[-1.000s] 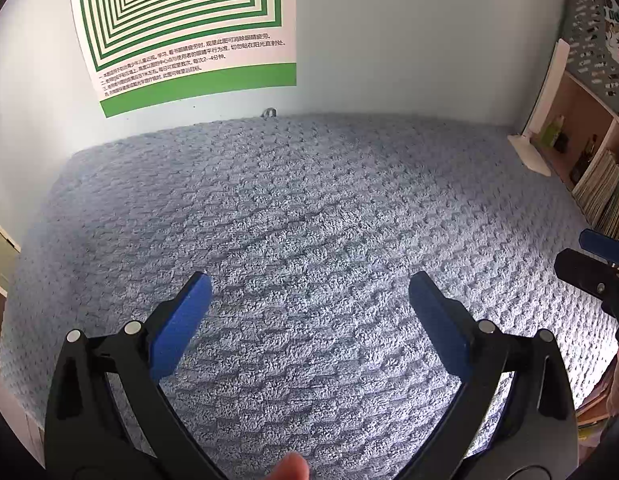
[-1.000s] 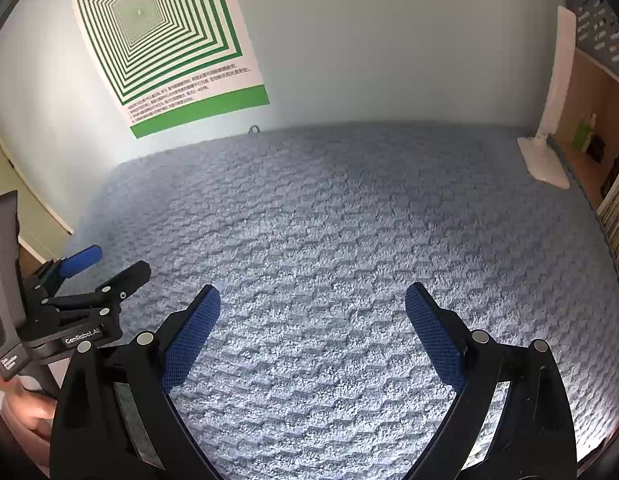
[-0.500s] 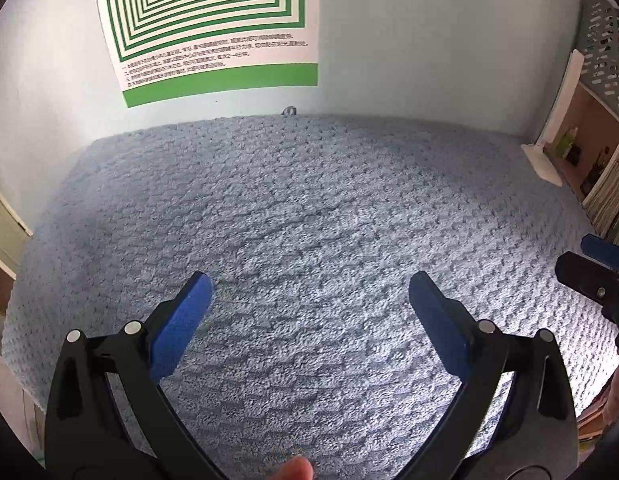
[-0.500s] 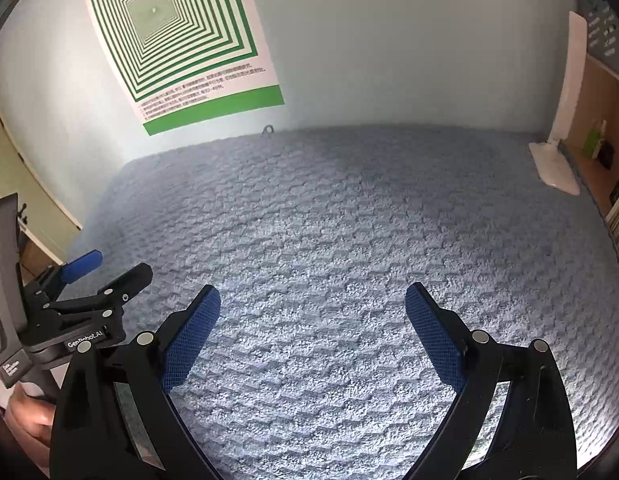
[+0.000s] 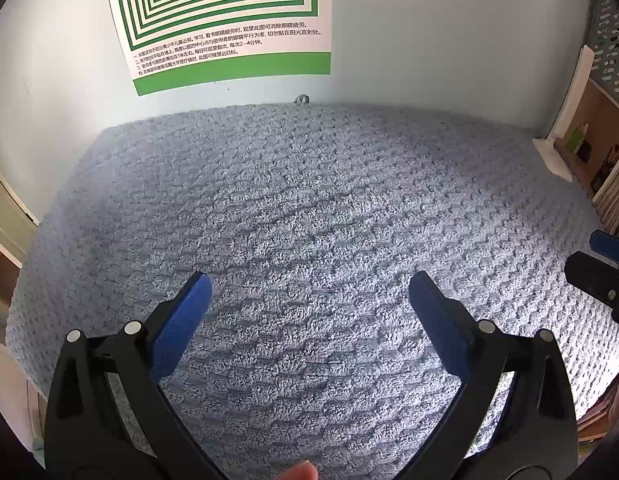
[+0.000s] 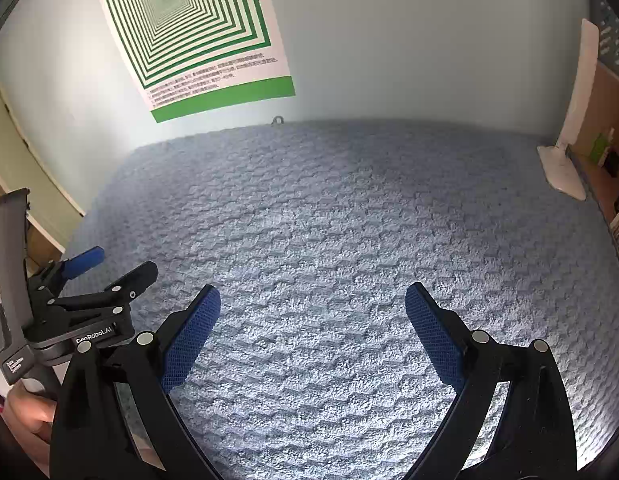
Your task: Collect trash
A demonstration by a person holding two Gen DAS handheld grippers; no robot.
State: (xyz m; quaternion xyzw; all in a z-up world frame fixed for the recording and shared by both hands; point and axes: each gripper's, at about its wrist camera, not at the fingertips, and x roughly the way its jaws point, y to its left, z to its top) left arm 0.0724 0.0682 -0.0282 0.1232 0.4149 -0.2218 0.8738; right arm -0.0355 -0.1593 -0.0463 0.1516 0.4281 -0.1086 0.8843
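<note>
Two grippers hover spread and empty over the blue towel [image 5: 309,208] on the tabletop — left gripper [image 5: 309,300], right gripper [image 6: 312,312]. No trash shows in either view, so the step looks like searching — next move calls for finding a piece first.

- A room in a home, likely a study corner or child's room.
- A blue towel [image 5: 309,208] with a woven texture covers the whole work surface up to a pale blue wall [image 6: 409,40].
- A green-and-white poster [image 5: 225,20] of nested squares, with printed Chinese text, hangs on that wall.
- At the right stands a white desk lamp [image 6: 565,160].
- Beside it is a wooden shelf [image 5: 597,152] holding books and small bottles.
- A cream cabinet [image 6: 25,184] stands at the left.
</note>
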